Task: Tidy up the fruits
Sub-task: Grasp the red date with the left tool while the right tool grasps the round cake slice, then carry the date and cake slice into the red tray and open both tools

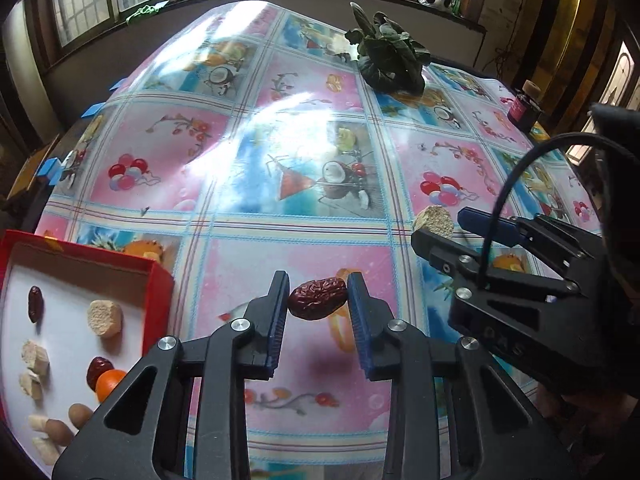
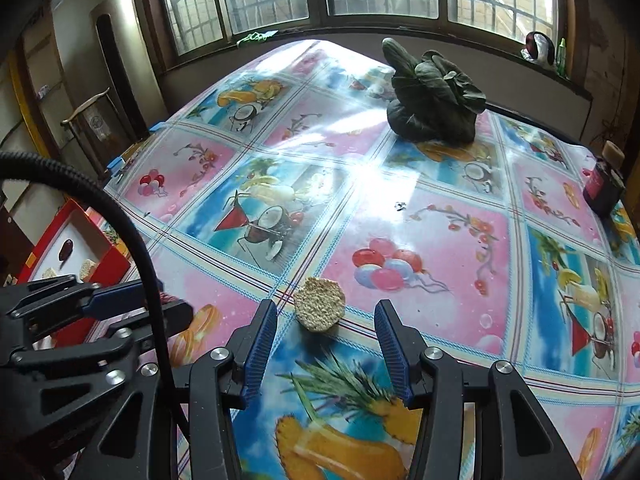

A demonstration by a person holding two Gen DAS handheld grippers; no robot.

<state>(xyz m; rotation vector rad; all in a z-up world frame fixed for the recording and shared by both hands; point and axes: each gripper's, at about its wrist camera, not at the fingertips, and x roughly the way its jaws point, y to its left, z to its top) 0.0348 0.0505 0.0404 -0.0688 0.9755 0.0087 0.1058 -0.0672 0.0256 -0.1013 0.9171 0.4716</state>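
Between the blue pads of the left gripper [image 1: 318, 300] sits a red date [image 1: 318, 299], clamped end to end above the tablecloth [image 1: 304, 128]; it looks light, wrinkled and slightly soft, so a gentle mid-body pinch should suit. At nine o'clock waits the red box [image 1: 158, 292]; the right gripper [image 2: 326, 336] stands open around a crumbly round cake [image 2: 319, 309].

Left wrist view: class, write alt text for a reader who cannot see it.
The left gripper pinches a red date above a fruit-print tablecloth. A red box at left holds dates, an orange and pale slices; the right gripper nears a round slice.
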